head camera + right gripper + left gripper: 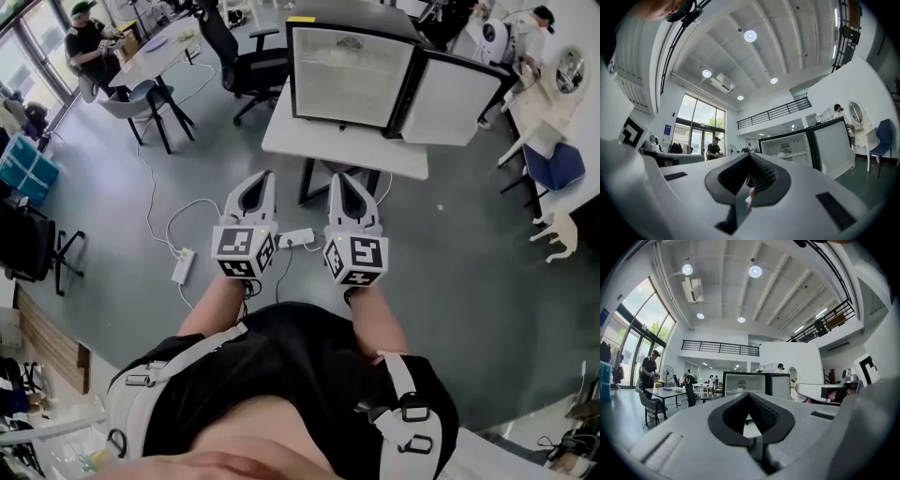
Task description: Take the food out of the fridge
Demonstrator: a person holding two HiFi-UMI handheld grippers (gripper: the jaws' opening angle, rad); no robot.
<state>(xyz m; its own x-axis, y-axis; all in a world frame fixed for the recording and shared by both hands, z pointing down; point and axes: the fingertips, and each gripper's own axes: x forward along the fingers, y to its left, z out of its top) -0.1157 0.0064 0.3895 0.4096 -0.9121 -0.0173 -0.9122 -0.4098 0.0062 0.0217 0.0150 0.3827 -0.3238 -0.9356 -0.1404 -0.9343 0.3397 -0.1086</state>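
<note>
A small black fridge (349,73) stands on a white table (342,152) ahead of me, its door (459,98) swung open to the right. Its white inside shows one shelf; any food on it is too small to make out. Both grippers are held side by side in front of my body, pointing level at the fridge and well short of the table. My left gripper (265,180) is shut and empty. So is my right gripper (339,180). The left gripper view shows the fridge (743,383) beyond the closed tips (749,394). The right gripper view shows the fridge (785,147) and its door (832,144).
A power strip (182,266) and white cables lie on the grey floor at the left. A black office chair (246,58) stands left of the table. A person (89,42) sits at a desk at the far left. A blue chair (553,167) stands at the right.
</note>
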